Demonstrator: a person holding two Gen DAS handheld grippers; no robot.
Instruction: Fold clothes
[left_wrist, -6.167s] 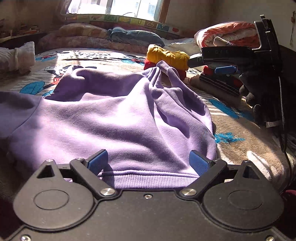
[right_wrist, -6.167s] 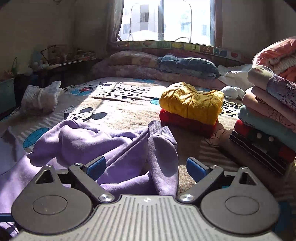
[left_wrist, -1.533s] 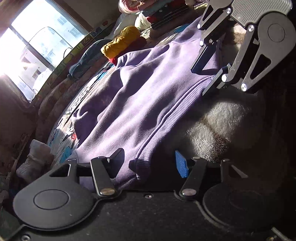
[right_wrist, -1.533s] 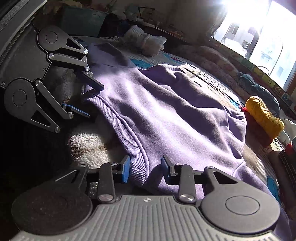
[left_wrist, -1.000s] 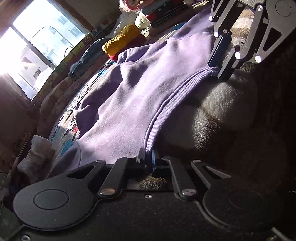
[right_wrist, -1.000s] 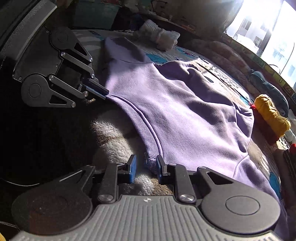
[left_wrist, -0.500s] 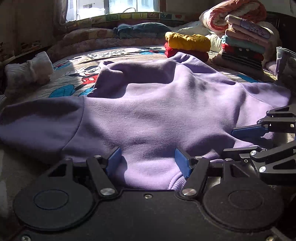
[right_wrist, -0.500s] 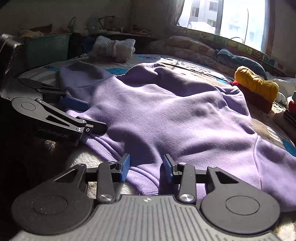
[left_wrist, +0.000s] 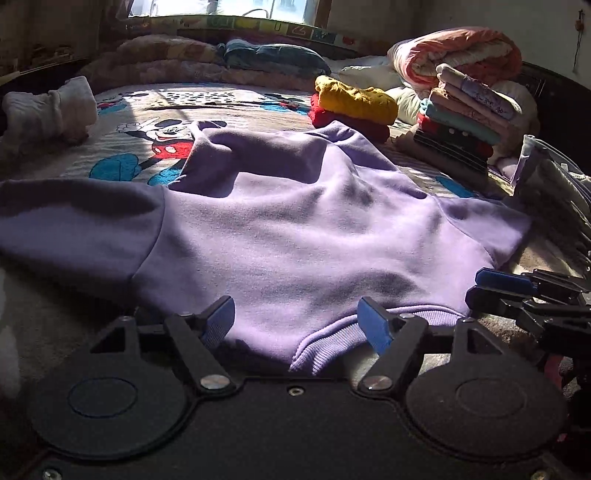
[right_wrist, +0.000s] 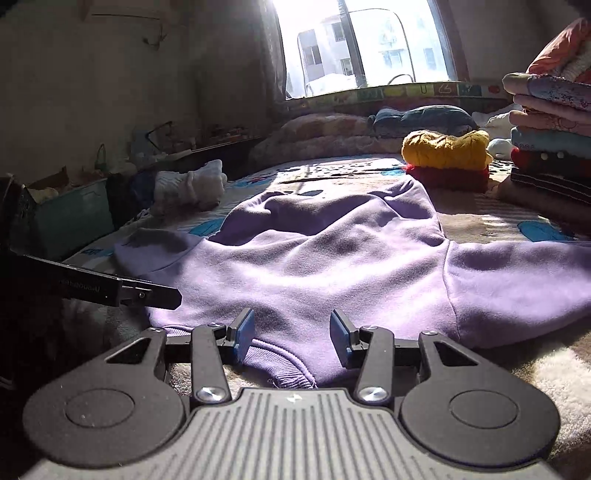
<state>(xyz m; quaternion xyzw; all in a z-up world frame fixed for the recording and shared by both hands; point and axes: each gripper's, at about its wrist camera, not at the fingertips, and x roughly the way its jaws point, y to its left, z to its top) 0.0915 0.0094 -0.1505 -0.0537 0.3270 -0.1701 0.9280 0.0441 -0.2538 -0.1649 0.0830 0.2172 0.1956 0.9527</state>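
Sweatshirt (left_wrist: 295, 236), purple, spread flat on bed (left_wrist: 229, 99). Left gripper (left_wrist: 295, 323) fingers (left_wrist: 219, 321) spread wide over ribbed hem, gripping nothing. Right gripper (right_wrist: 291, 336) fingers (right_wrist: 341, 338) likewise parted, straddling hem, not pinching.

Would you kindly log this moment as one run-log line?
task: fold clothes | purple sweatshirt spread flat on bed | left gripper open at hem | right gripper open at hem | fold not begun

Harsh window (right_wrist: 362, 44) glare — dim corners, hard shadows, fisheye bending at edges
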